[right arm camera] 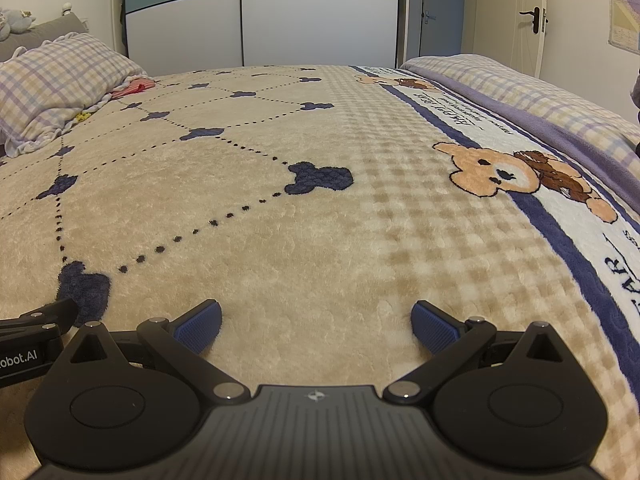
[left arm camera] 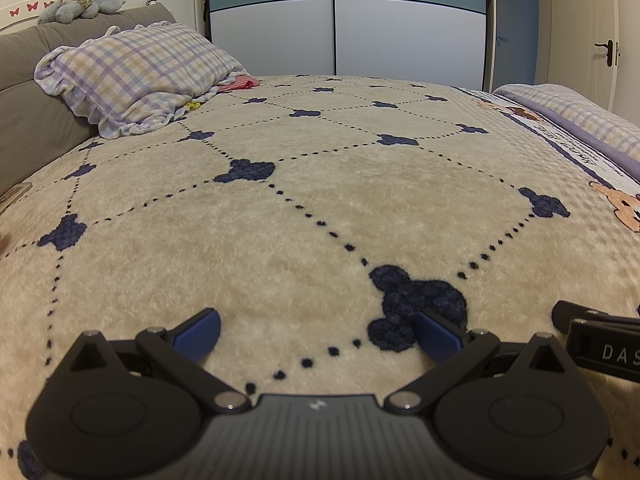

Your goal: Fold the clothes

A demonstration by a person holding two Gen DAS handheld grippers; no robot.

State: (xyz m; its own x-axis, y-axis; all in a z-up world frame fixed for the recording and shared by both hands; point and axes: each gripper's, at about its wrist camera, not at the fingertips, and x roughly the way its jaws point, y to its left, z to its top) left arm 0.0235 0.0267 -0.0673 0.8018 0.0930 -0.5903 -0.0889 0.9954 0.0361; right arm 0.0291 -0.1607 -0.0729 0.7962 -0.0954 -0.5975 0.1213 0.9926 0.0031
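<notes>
- Red-and-pink striped cloth (left arm camera: 238,83) is the only thing that could be clothing; it lies at the far side of the bed, tucked against the lower edge of the plaid pillow (left arm camera: 136,76).
- From the left gripper (left arm camera: 318,338) the cloth lies at about 11 o'clock, well apart; from the right gripper (right arm camera: 316,326) it lies at about 10 o'clock (right arm camera: 134,89), farther off to the side.
- Judged from that, the left gripper is the nearer one and has the straighter reach.
- Both grippers are spread wide, blue pads (left arm camera: 200,334) holding nothing, low over the plush blanket (left arm camera: 320,208), side by side and just beside each other.
- What shows of the cloth runs roughly 9 to 3 o'clock along the pillow's edge, though its true long axis is a guess.
- Most of the cloth is hidden under or behind the pillow; what kind of garment it is, or whether it is one, is too small to tell.
- Whether any clothing lies nearer, below the grippers' bodies, is out of view.
- A small yellow object (left arm camera: 193,104) by the pillow's frill cannot be made out.
</notes>
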